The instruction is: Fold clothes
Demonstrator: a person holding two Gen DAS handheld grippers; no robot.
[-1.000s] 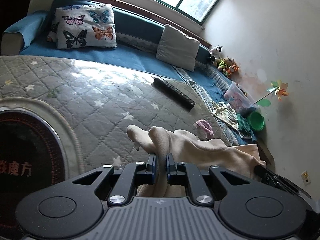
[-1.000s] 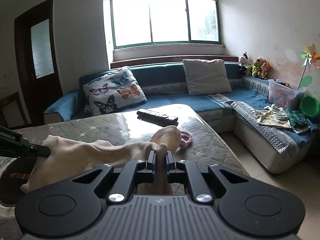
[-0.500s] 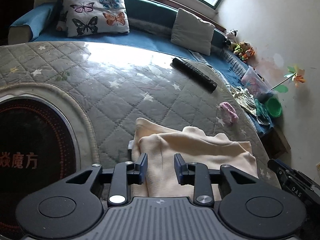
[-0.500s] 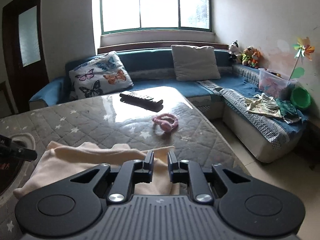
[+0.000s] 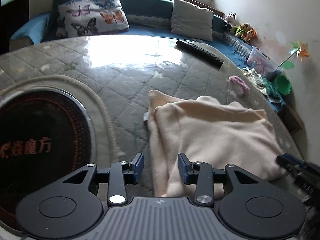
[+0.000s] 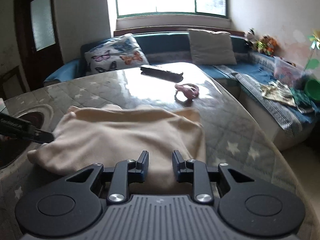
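A cream garment lies folded over itself on the quilted grey table cover. My left gripper hangs low over its near left edge, jaws opening; the cloth runs between the pads but they do not press it. In the right wrist view the same cream garment lies flat, and my right gripper stands over its near right part, jaws opening, cloth below and between the pads without being pinched. Each gripper's tip shows at the edge of the other's view: the right gripper, the left gripper.
A black remote and a pink hair tie lie farther back on the table. A round dark stove plate is set in the table at left. Beyond stands a blue sofa with a butterfly pillow, a grey cushion, toys and clothes.
Both grippers, shut on the raised garment a second ago, sank toward the table and let it go. The garment now lies folded flat and both sets of jaws have spread.
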